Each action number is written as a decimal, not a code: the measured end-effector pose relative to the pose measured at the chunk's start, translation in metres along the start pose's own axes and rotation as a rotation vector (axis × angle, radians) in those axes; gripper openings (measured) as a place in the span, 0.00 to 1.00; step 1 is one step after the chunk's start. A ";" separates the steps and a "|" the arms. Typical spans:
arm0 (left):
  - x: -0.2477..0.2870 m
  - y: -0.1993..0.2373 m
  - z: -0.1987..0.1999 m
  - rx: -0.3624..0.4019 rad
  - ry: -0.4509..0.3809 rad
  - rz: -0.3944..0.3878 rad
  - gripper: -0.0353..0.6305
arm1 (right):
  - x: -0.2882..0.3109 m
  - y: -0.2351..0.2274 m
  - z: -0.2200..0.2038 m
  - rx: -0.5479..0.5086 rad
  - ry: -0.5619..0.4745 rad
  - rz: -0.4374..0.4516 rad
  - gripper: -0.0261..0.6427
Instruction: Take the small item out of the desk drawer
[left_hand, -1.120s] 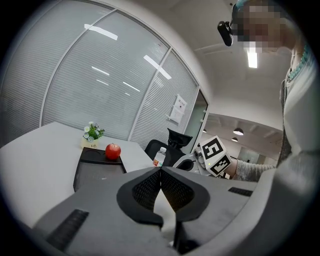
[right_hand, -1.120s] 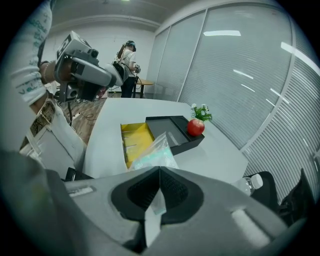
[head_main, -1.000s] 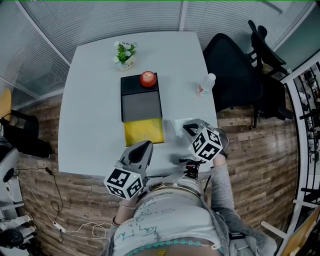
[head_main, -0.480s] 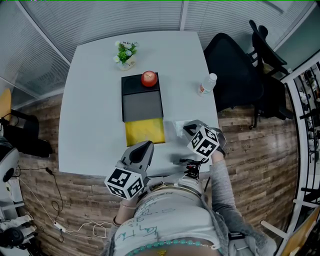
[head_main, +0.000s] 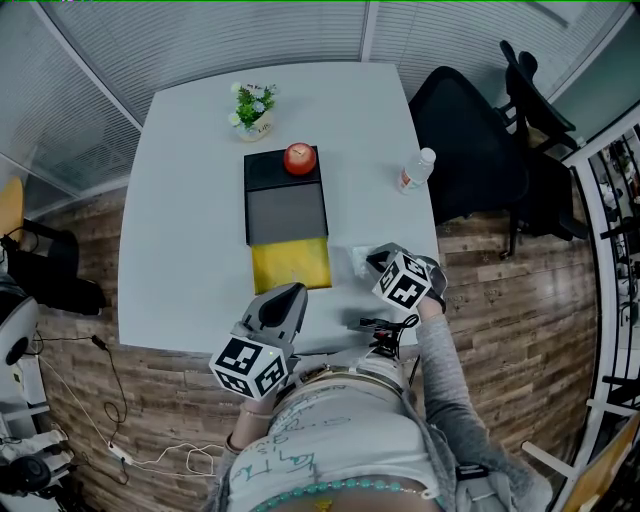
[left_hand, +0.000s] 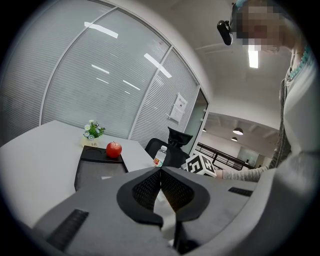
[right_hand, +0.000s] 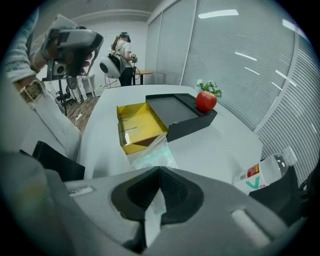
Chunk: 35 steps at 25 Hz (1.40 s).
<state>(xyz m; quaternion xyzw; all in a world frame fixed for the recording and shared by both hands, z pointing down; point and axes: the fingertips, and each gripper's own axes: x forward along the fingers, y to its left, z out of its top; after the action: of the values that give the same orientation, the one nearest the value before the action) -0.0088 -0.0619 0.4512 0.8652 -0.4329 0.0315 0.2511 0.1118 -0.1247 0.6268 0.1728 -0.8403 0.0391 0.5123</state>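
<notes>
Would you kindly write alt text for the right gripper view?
The right gripper is shut on a clear plastic packet over the white table. Beyond it, a yellow drawer stands open from a black organiser topped by an apple.

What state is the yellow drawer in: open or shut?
Open. The yellow drawer sticks out of the black case at its near end, its inside exposed from above.
</notes>
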 end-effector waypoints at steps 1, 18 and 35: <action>0.000 0.000 0.000 -0.001 0.001 0.001 0.05 | 0.002 0.000 -0.002 0.003 0.004 0.004 0.04; 0.001 -0.001 -0.006 -0.006 0.019 -0.014 0.05 | 0.040 0.012 -0.036 0.048 0.084 0.064 0.04; 0.007 -0.001 -0.009 -0.008 0.037 -0.026 0.05 | 0.063 0.012 -0.045 0.090 0.106 0.082 0.04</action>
<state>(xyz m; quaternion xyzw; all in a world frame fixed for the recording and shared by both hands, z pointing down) -0.0026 -0.0626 0.4606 0.8692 -0.4168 0.0425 0.2627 0.1203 -0.1179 0.7045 0.1590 -0.8157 0.1071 0.5459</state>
